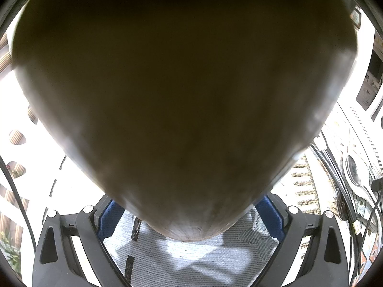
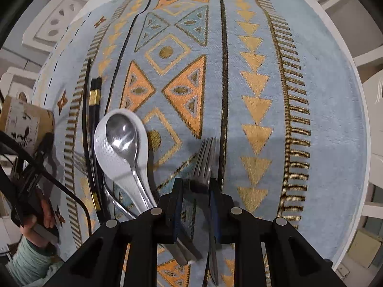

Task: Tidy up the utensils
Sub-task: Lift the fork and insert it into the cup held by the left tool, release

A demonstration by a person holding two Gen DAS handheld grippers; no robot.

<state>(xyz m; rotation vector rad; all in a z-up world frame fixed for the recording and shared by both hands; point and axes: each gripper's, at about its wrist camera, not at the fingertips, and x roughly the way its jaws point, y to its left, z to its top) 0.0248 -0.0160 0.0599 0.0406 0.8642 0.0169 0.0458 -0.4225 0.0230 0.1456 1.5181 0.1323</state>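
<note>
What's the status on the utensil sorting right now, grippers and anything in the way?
Right gripper shut on forks, above the patterned tablecloth. Left gripper holds a brown container. Metal spoon nested in white spoon, chopsticks beside. Nothing blocking.

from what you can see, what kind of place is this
Probably a home dining area. A round table has a patterned tablecloth, with a fork, a metal spoon in a white spoon and black chopsticks on it; white chairs stand around.
</note>
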